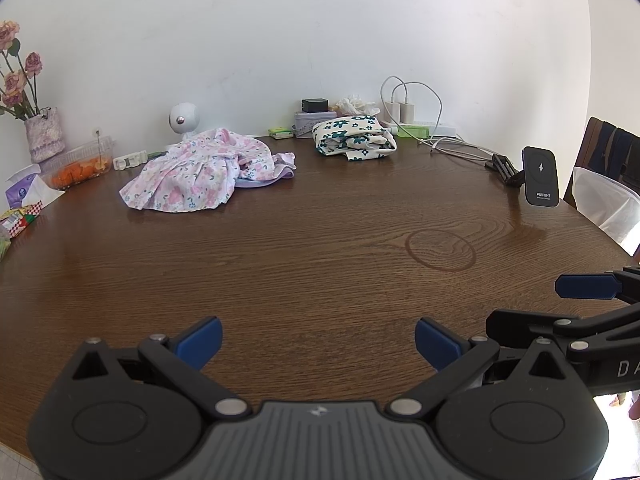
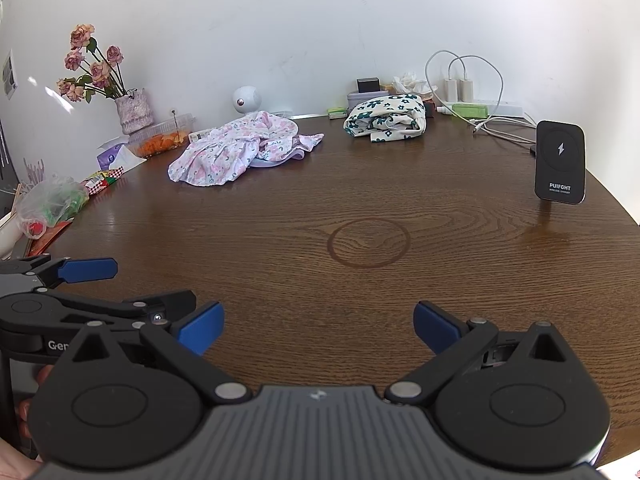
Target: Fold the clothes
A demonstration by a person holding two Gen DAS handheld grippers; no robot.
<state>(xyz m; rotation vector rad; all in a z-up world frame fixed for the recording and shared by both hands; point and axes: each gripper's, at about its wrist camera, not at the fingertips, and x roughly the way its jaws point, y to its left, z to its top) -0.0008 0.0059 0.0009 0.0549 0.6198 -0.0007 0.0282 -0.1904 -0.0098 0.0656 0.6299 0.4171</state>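
Note:
A crumpled pink floral garment (image 1: 196, 174) lies at the far left of the brown wooden table (image 1: 320, 248); it also shows in the right wrist view (image 2: 236, 150). A bunched cream garment with dark green flowers (image 1: 354, 138) lies at the far middle, also in the right wrist view (image 2: 386, 118). My left gripper (image 1: 318, 342) is open and empty near the table's front edge. My right gripper (image 2: 319, 328) is open and empty beside it, to its right. Both are far from the clothes.
A black wireless charger stand (image 2: 560, 162) stands at the right. Chargers and white cables (image 1: 416, 112) lie at the back right. A vase of dried roses (image 2: 132, 110), a plastic food box (image 1: 80, 164), a tissue pack and snack bags crowd the left edge. A chair (image 1: 608, 160) stands right.

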